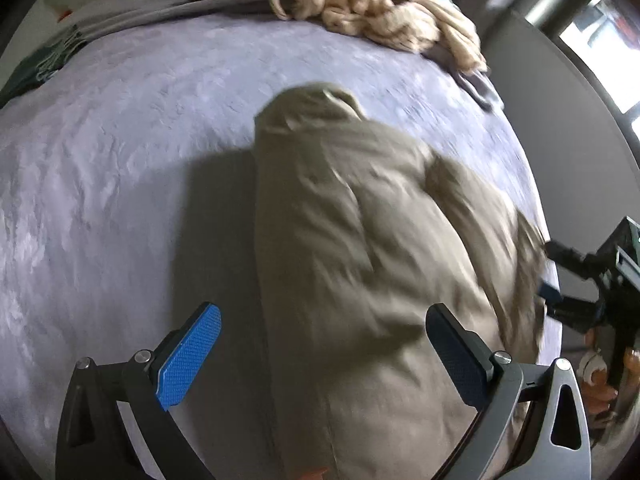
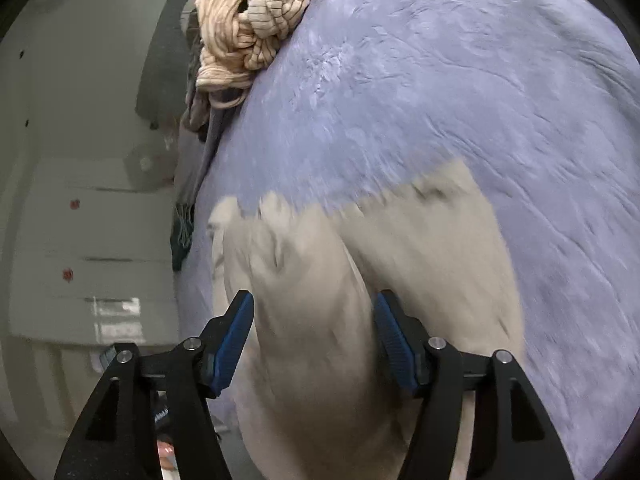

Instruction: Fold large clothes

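Observation:
A beige garment (image 1: 360,220) lies in a long, rumpled, folded shape on the lavender bed cover (image 1: 120,140). My left gripper (image 1: 324,312) hovers over the garment's near end, open wide, with its blue pads clear of the cloth. In the right wrist view the same garment (image 2: 420,240) fills the lower middle. My right gripper (image 2: 314,298) stands open, and a raised fold of the cloth lies between its fingers, which do not pinch it. The right gripper (image 1: 550,272) also shows at the garment's right edge in the left wrist view.
A heap of cream striped clothes (image 1: 384,8) (image 2: 248,28) sits at the far edge of the bed, with grey cloth (image 1: 160,12) beside it. A dark green fringed cloth (image 1: 44,64) (image 2: 182,236) hangs over the bed's side. White drawers (image 2: 80,240) stand beyond the bed edge.

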Demonstrator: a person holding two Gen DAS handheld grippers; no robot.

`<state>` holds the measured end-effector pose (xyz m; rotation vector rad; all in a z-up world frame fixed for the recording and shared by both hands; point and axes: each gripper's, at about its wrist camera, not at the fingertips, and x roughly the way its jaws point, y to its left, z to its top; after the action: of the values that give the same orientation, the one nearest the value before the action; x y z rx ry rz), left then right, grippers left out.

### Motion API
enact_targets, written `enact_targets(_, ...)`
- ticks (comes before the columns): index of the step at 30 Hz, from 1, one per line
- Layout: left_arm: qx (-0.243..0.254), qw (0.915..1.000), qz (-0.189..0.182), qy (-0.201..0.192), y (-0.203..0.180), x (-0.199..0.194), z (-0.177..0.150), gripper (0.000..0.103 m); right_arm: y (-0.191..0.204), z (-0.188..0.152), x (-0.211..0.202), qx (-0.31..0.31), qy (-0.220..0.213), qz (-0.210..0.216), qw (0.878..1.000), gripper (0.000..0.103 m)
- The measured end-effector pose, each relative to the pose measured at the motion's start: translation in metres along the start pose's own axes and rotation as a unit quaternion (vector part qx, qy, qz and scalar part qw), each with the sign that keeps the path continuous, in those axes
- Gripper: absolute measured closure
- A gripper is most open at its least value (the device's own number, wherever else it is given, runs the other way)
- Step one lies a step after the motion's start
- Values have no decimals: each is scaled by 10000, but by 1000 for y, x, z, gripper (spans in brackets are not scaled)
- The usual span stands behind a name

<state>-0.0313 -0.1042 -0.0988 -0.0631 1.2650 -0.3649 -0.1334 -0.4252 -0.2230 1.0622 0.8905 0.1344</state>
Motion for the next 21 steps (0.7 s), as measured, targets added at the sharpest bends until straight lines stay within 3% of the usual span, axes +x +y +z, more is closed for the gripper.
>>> enact_targets(1, -41, 10000, -5, 44, 1, 7, 5, 0, 11, 0, 13, 6, 54, -157, 9999, 44)
enact_targets(2, -64, 9999, -39, 109, 2, 13, 8, 0, 18, 5, 21, -25, 121, -401, 9991, 63)
enact_targets(3, -62, 9997, -115, 202, 0, 22, 10, 0, 20, 7, 27, -81, 173, -662, 9976, 88)
enact_targets(4, -18, 9996, -160, 243, -3, 27, 10, 0, 21, 7, 32, -148, 175, -966, 9951, 90)
enact_targets(6, 147, 9992, -232, 290, -15, 36, 8, 0, 16, 5, 33, -266, 89, -1398, 9898, 94)
enact_targets(11, 180, 9988, -285, 361, -30, 46, -1, 0, -14, -8, 33, -319, 144, -1918, 9808, 98)
enact_targets(17, 481, 9982, -17, 363, -37, 29, -6, 0, -3, -12, 30, -344, 50, -1908, 9810, 97)
enact_targets(18, 515, 9980, -2, 366, -37, 27, -6, 0, 1, -15, 25, -389, 17, -1887, 9813, 92)
enact_targets(21, 554, 9977, 0, 379, -37, 21, -7, 0, 13, -30, 4, -525, -68, -1868, 9810, 90)
